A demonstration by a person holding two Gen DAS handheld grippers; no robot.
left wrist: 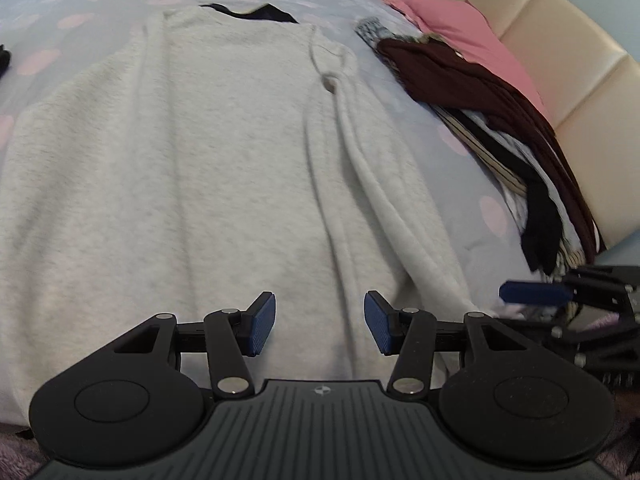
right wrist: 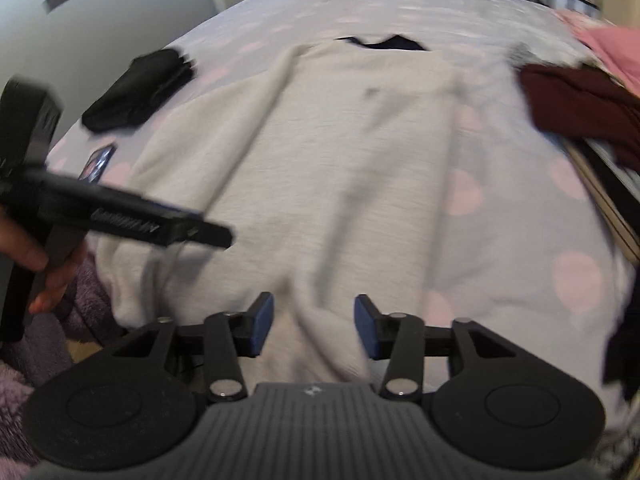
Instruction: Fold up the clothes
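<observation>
A light grey sweater (left wrist: 192, 152) lies flat on the bed, collar at the far end, its right sleeve folded in along the body (left wrist: 372, 168). My left gripper (left wrist: 320, 322) is open over the near hem, nothing between its blue pads. My right gripper (right wrist: 314, 326) is open over the sweater (right wrist: 344, 152) at its near right hem, a fold of cloth lying between the jaws. The right gripper's blue finger (left wrist: 536, 292) shows at the right edge of the left wrist view. The left gripper's body (right wrist: 120, 216) shows at the left of the blurred right wrist view.
The bed has a pale blue cover with pink dots (left wrist: 460, 136). A heap of dark red, black and striped clothes (left wrist: 480, 92) and a pink pillow (left wrist: 472, 28) lie along the right by a cream headboard (left wrist: 560, 40). A folded black garment (right wrist: 140, 88) lies far left.
</observation>
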